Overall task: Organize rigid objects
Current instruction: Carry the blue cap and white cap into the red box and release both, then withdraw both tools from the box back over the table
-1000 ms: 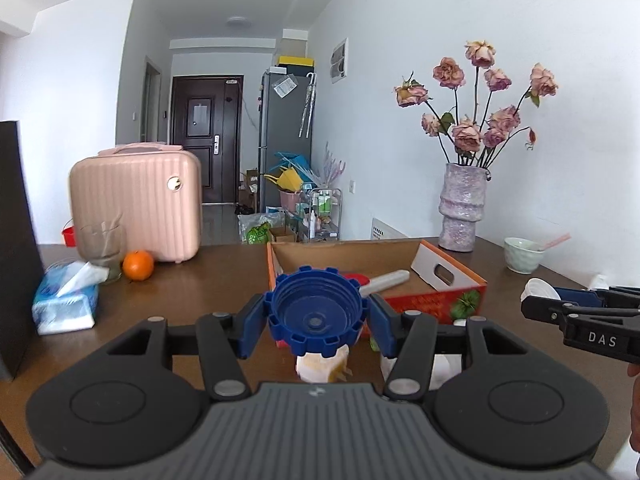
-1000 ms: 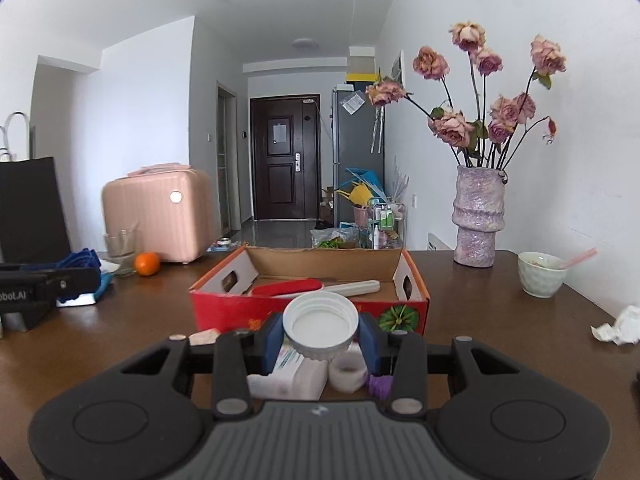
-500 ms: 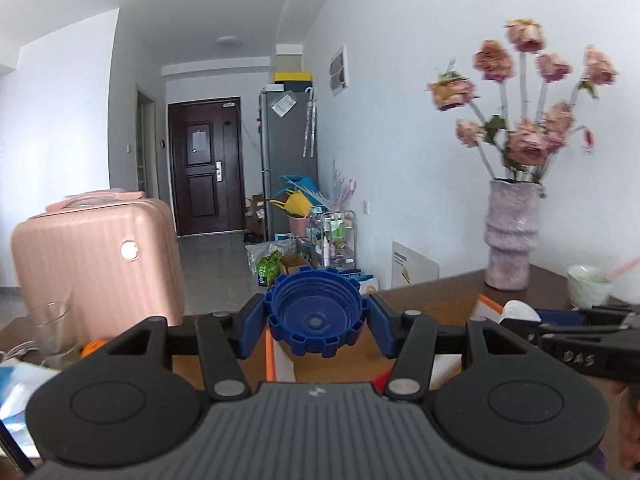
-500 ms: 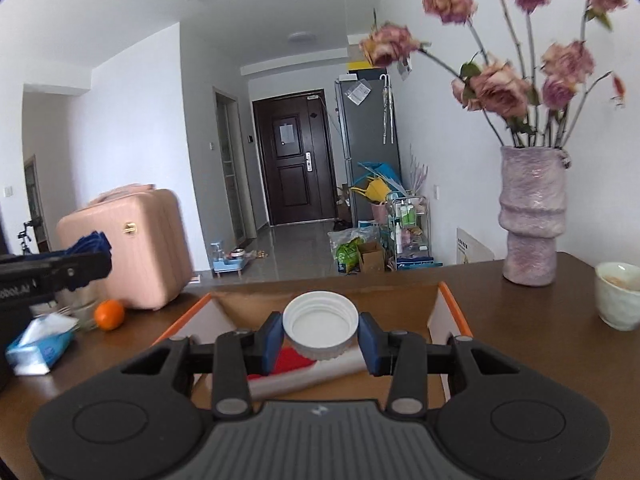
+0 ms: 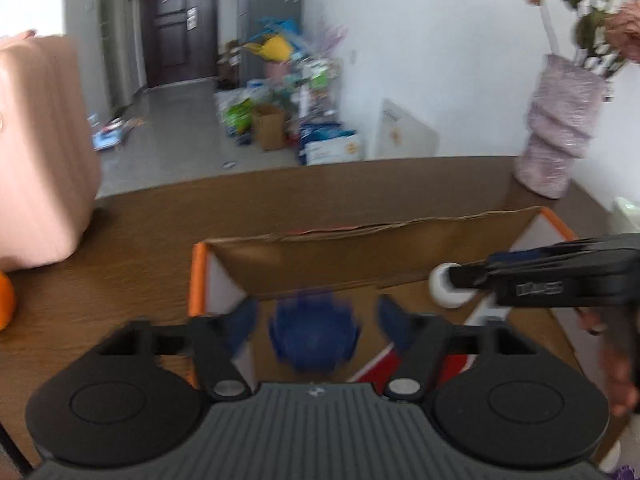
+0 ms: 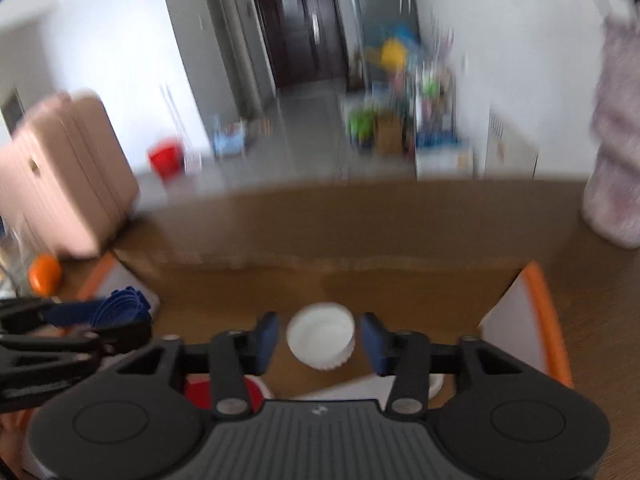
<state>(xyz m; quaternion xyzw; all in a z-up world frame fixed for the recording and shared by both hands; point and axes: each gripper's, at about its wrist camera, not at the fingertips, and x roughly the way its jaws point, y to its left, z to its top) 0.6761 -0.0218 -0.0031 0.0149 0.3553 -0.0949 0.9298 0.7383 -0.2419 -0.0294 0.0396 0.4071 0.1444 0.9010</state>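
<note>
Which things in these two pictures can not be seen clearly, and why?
- Blue cap, left wrist view: motion blur hides its edges.
- Box floor, right wrist view: near part hidden behind the right hand-held gripper.
- Flowers, left wrist view: cut off by the picture edge.

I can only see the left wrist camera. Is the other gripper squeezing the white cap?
Observer: No. The right gripper has just been opening its jaws; the white cap is between them, with gaps on both sides.
Operator: Which way does the cap face?
Observer: Its hollow side faces the camera, above the cardboard box.
Operator: Anything red on the floor?
Observer: Yes, a red bucket, right of the pink suitcase.
</note>
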